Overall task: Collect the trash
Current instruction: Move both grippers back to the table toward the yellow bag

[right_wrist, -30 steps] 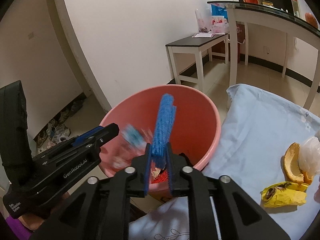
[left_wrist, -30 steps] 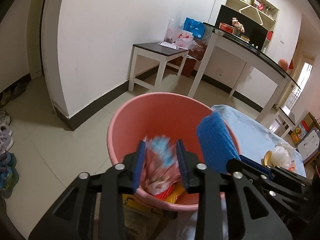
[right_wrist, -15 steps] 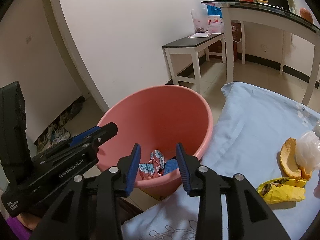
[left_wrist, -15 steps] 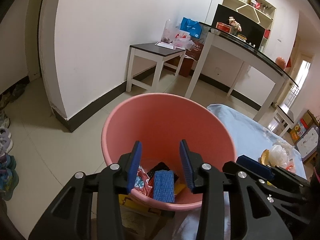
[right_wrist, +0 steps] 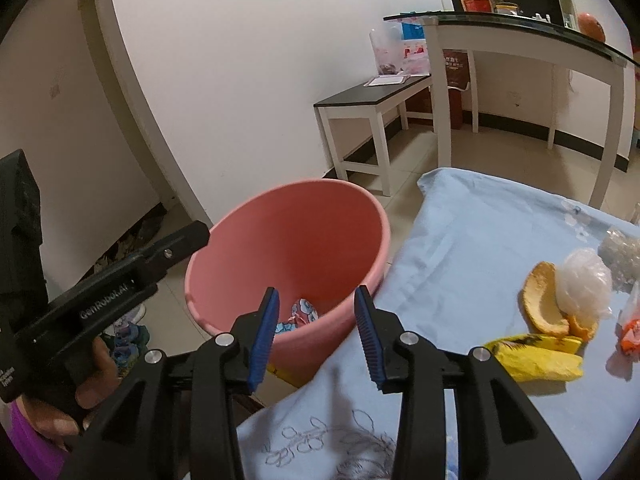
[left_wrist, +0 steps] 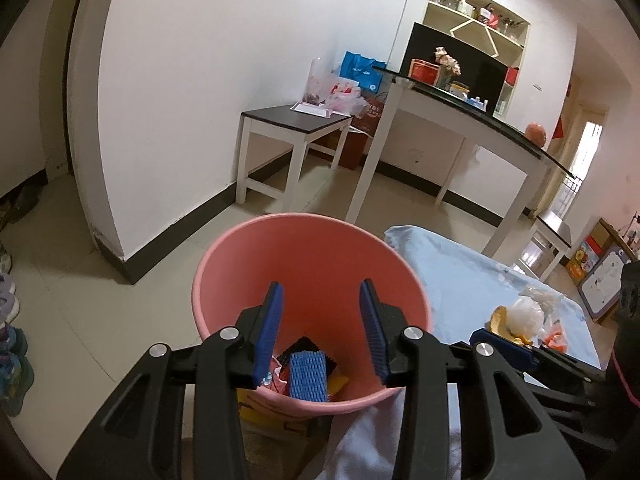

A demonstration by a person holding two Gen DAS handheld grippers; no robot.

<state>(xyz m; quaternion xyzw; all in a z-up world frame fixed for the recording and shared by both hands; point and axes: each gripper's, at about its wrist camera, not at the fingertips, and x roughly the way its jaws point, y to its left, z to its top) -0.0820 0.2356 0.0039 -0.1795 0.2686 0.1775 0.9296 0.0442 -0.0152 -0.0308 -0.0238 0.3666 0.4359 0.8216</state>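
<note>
Tiled room, blue-sheeted counter [right_wrist: 480, 232]: pink bin [left_wrist: 308, 276] stands alongside for easy drops. Left tongs [left_wrist: 320, 330] released, empty; right tongs [right_wrist: 316, 330] opening, empty. Peels [right_wrist: 544, 308] remain.

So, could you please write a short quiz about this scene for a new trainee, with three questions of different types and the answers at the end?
1. True or false: the blue foam sleeve lies inside the pink bucket.
2. Multiple choice: what rests on the light blue cloth beside the orange peel?
A. a yellow wrapper
B. a green bottle
C. a metal spoon
3. Fill in: the right gripper has ____ between its fingers.

Key:
1. True.
2. A, the yellow wrapper.
3. Nothing; its jaws are opening, and the left gripper is open and empty too.
</note>
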